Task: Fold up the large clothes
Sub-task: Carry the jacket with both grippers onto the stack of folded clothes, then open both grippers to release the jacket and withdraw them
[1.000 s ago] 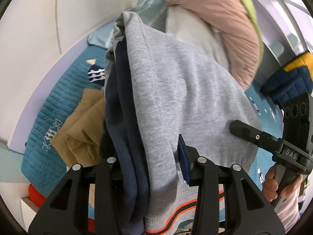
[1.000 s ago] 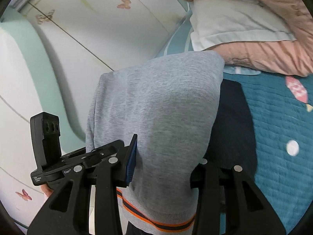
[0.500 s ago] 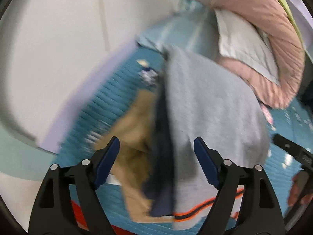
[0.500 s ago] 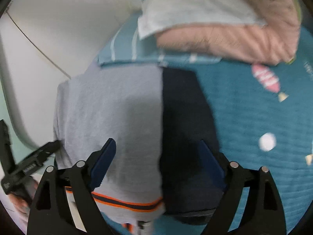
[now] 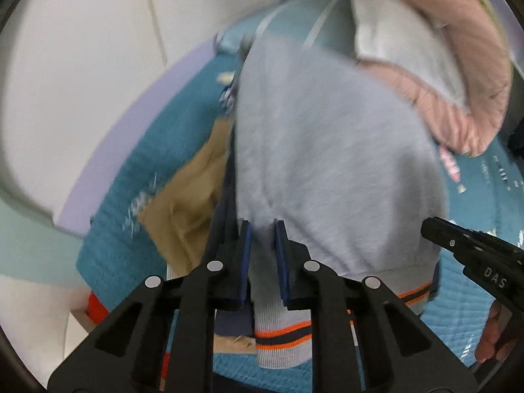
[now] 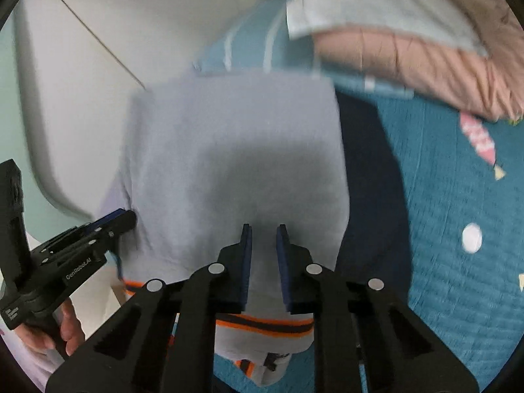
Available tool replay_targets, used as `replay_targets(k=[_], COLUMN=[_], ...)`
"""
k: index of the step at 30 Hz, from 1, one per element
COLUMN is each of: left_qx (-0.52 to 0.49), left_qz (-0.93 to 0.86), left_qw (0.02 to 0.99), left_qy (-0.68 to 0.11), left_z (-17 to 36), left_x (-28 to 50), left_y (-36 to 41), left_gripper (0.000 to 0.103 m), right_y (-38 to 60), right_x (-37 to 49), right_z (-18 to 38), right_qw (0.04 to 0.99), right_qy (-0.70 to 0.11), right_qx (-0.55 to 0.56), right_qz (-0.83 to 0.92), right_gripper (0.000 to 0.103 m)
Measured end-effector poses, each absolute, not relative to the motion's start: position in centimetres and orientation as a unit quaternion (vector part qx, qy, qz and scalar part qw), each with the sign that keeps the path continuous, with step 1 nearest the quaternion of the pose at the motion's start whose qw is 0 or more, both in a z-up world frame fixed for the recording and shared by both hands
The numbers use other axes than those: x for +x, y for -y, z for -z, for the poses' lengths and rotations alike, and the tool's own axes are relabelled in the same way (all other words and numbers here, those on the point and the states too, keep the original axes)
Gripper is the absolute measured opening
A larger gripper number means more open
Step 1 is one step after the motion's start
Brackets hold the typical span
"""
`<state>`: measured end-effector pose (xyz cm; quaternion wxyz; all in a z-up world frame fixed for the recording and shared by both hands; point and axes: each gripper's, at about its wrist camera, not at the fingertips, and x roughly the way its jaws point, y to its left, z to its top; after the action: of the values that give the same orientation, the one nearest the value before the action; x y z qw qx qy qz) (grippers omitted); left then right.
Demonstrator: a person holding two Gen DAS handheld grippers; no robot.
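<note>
Sweater pinched at its hem by both grippers

Fabric of the grey knit sweater with orange-and-navy striped hem point(image 5: 327, 150) fills the middle of both wrist views, spread over the teal quilted bedspread point(image 5: 131, 190). In the left wrist view the left gripper point(image 5: 263, 229) sits at 6 o'clock, its blue pads drawn close together with a bunched ridge of the grey cloth pinched between them; the striped hem hangs just below the pads. A navy blue layer of the same garment shows along the sweater's edge toward 9 o'clock, and beyond it a tan folded garment point(image 5: 183, 203) lies on the bedspread. At 4 o'clock the tip of the right gripper reaches the sweater's far hem corner.

In the right wrist view the right gripper point(image 6: 264, 231) is likewise clenched on grey cloth, its pads nearly meeting around a fold just above the orange stripe. The left gripper point(image 6: 126, 219) enters from 8 o'clock, touching the sweater's side edge, with the person's left hand point(image 6: 65, 330) wrapped round its handle. A dark navy panel lies beside the grey at 3 o'clock. A pink padded quilt point(image 6: 425, 65) and a white pillow point(image 6: 376, 3) sit at 1 o'clock, well beyond the sweater. Both views are motion-blurred, so finer detail of the cloth is unclear.
</note>
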<state>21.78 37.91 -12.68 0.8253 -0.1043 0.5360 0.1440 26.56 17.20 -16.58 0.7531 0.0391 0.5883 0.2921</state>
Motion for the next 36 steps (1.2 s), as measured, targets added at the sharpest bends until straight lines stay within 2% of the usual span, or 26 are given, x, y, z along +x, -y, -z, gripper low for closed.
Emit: replay_targets(k=[3, 7, 9, 10, 11, 12, 13, 14, 16, 18, 20, 23, 24, 25, 26, 27, 28, 30, 33, 36], left_qx=[-0.136, -0.141, -0.130, -0.122, -0.111, -0.108, -0.112, -0.118, -0.119, -0.112, -0.103, -0.100, -0.102, -0.108, -0.113, -0.118, -0.124, -0.136, -0.139, -0.142], left_qz=[-0.153, -0.157, -0.152, -0.156, -0.171, -0.176, -0.170, -0.161, -0.160, -0.165, -0.167, -0.169, -0.167, -0.153, -0.138, -0.134, -0.135, -0.121, -0.109, -0.111], left_qw=[0.815, 0.811, 0.818, 0.819, 0.820, 0.823, 0.831, 0.835, 0.839, 0.845, 0.852, 0.866, 0.869, 0.872, 0.873, 0.874, 0.874, 0.880, 0.889, 0.864], left_qy=[-0.542, -0.546, -0.540, -0.538, -0.536, -0.529, -0.518, -0.512, -0.507, -0.497, -0.486, -0.460, -0.455, -0.451, -0.453, -0.453, -0.450, -0.438, -0.422, -0.471], left_z=[15.1, 15.0, 14.3, 13.9, 13.4, 12.9, 12.4, 11.8, 11.0, 10.1, 9.4, 8.3, 8.0, 7.6, 7.2, 7.1, 6.8, 6.1, 6.1, 9.1], left_x=[22.0, 22.3, 22.0, 21.7, 21.3, 21.0, 20.5, 19.9, 19.1, 18.5, 17.8, 17.7, 18.0, 18.5, 19.3, 20.2, 21.3, 23.7, 27.0, 29.7], left_y=[-39.2, -39.7, -39.2, -38.9, -38.7, -38.6, -38.5, -38.3, -37.9, -37.3, -36.5, -35.9, -35.9, -35.9, -35.9, -36.1, -36.4, -37.1, -37.8, -38.3], left_gripper=[0.015, 0.015, 0.018, 0.028, 0.055, 0.067, 0.067, 0.067, 0.069, 0.070, 0.075, 0.074, 0.062, 0.050, 0.028, 0.015, 0.013, 0.010, 0.009, 0.008], right_y=[-18.0, -18.3, -17.8, -17.6, -17.2, -16.8, -16.4, -15.9, -15.0, -14.4, -13.7, -13.4, -13.6, -13.9, -14.5, -15.1, -15.5, -17.1, -19.3, -20.6], right_x=[27.4, 27.2, 27.1, 27.1, 27.1, 27.0, 26.8, 26.6, 26.2, 25.9, 25.5, 25.3, 25.4, 25.5, 25.9, 26.5, 27.2, 29.0, 30.9, 32.3], right_z=[18.4, 17.4, 16.6, 16.4, 16.0, 15.5, 14.9, 14.2, 13.1, 12.1, 11.3, 10.5, 10.3, 9.7, 9.3, 9.2, 9.2, 8.9, 9.7, 13.2], right_qw=[0.743, 0.751, 0.750, 0.748, 0.746, 0.747, 0.751, 0.760, 0.777, 0.788, 0.798, 0.823, 0.829, 0.834, 0.832, 0.830, 0.828, 0.824, 0.811, 0.788], right_qy=[-0.604, -0.595, -0.590, -0.590, -0.590, -0.585, -0.578, -0.566, -0.547, -0.535, -0.517, -0.484, -0.473, -0.455, -0.448, -0.448, -0.449, -0.447, -0.466, -0.513], right_qx=[0.061, 0.053, 0.064, 0.071, 0.084, 0.091, 0.094, 0.095, 0.090, 0.087, 0.091, 0.080, 0.077, 0.077, 0.080, 0.085, 0.087, 0.091, 0.086, 0.072], right_qz=[-0.282, -0.282, -0.293, -0.294, -0.298, -0.303, -0.305, -0.305, -0.298, -0.293, -0.297, -0.287, -0.289, -0.302, -0.317, -0.322, -0.325, -0.335, -0.343, -0.332], right_gripper=[0.011, 0.012, 0.018, 0.021, 0.024, 0.032, 0.042, 0.046, 0.062, 0.069, 0.072, 0.075, 0.066, 0.043, 0.033, 0.020, 0.012, 0.008, 0.008, 0.008])
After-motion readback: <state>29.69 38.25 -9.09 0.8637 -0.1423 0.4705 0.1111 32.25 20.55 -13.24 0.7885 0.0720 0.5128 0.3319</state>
